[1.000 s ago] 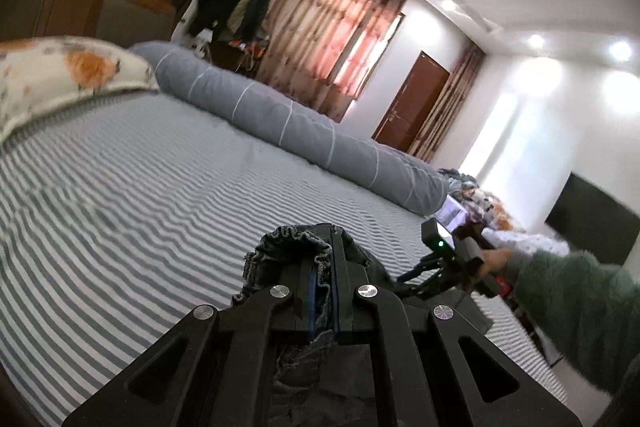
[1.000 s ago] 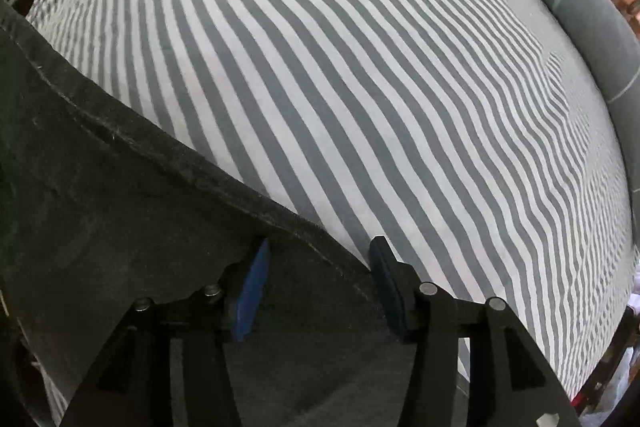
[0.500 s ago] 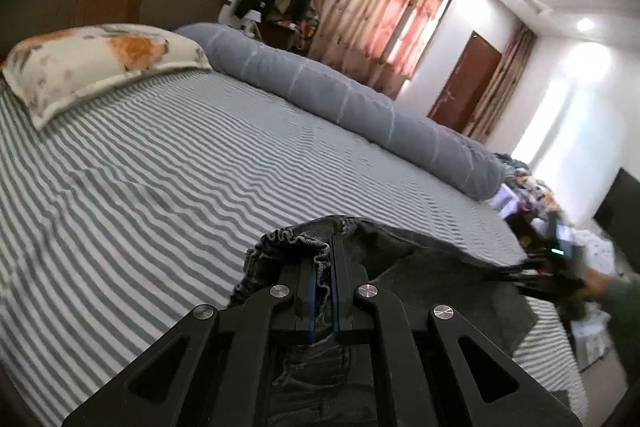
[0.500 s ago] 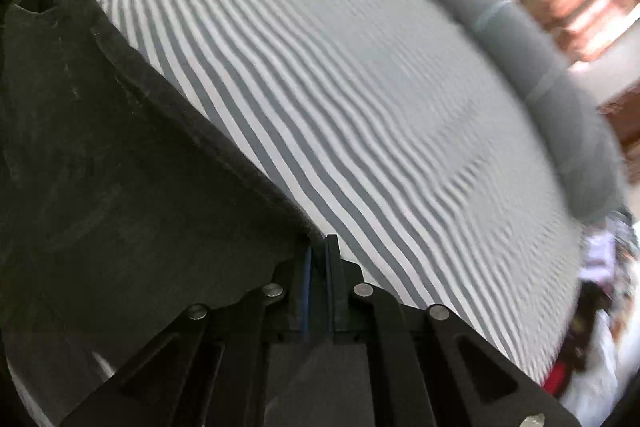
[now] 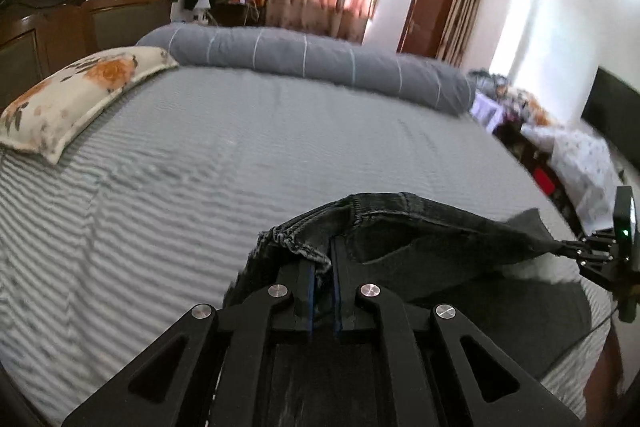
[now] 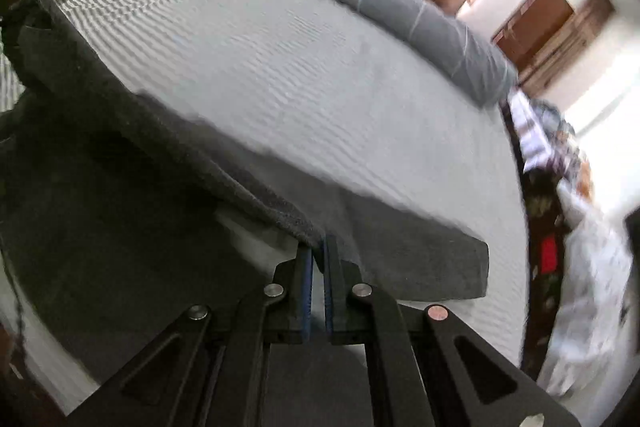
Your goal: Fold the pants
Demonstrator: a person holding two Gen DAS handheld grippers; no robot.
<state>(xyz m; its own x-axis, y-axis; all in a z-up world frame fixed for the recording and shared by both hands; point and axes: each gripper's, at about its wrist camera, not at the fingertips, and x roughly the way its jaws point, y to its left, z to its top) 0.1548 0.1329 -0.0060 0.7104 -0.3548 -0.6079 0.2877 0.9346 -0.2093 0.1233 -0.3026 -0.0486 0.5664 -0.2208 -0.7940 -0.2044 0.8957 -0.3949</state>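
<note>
Pinching the gathered waistband, the left gripper (image 5: 323,269) is clenched on the dark pants (image 5: 420,239), while the right gripper (image 6: 316,259) clamps the far edge, apparently to stretch the cloth flat. The pants hang taut between them above the striped bed (image 5: 200,155); beyond lie a floral pillow (image 5: 76,95) and grey bolster (image 5: 304,61).

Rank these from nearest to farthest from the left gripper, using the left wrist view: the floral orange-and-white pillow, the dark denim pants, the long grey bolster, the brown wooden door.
1. Dark denim pants: clamped in the left gripper, stretching right.
2. Floral orange-and-white pillow: far left, on the striped bed.
3. Long grey bolster: along the bed's far edge.
4. Brown wooden door: back wall, right of the curtains.
</note>
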